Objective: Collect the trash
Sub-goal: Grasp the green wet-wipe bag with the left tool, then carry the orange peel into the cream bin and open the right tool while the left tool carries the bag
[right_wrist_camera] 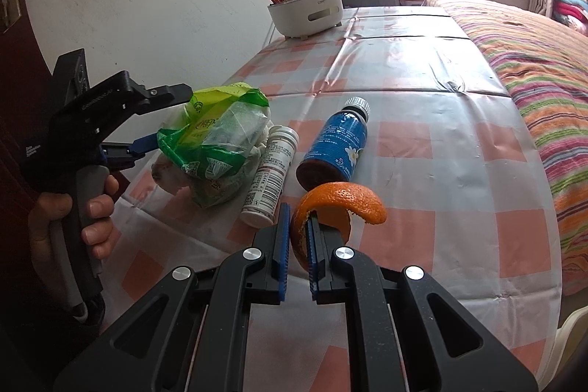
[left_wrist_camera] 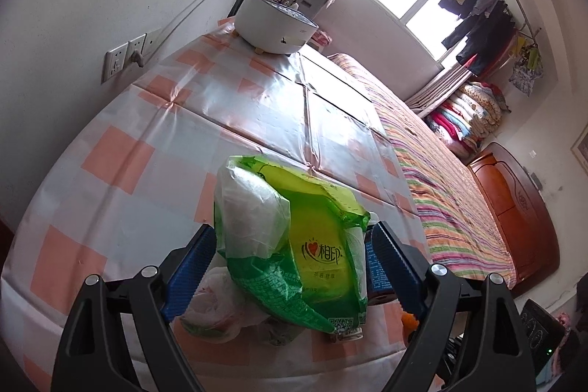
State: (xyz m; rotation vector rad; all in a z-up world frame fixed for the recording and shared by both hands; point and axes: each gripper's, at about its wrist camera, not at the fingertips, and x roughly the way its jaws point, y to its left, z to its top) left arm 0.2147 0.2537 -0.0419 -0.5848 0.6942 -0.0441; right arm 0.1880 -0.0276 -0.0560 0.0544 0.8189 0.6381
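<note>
A crumpled green tissue wrapper (left_wrist_camera: pixel 294 245) with white plastic inside sits on the checked tablecloth, also in the right wrist view (right_wrist_camera: pixel 213 142). My left gripper (left_wrist_camera: pixel 290 237) has its blue fingers on both sides of it and holds it. My right gripper (right_wrist_camera: pixel 298 219) is shut on a curl of orange peel (right_wrist_camera: pixel 338 201) just above the table. A white pill bottle (right_wrist_camera: pixel 272 171) and a blue-labelled bottle (right_wrist_camera: pixel 338 142) lie on their sides between the wrapper and the peel.
A white desk organiser (right_wrist_camera: pixel 308 13) with pens stands at the far end of the table (right_wrist_camera: pixel 441 153) by the wall. A bed with a striped cover (right_wrist_camera: pixel 544 61) runs along the table's right edge. A wall socket (left_wrist_camera: pixel 128 57) is on the left.
</note>
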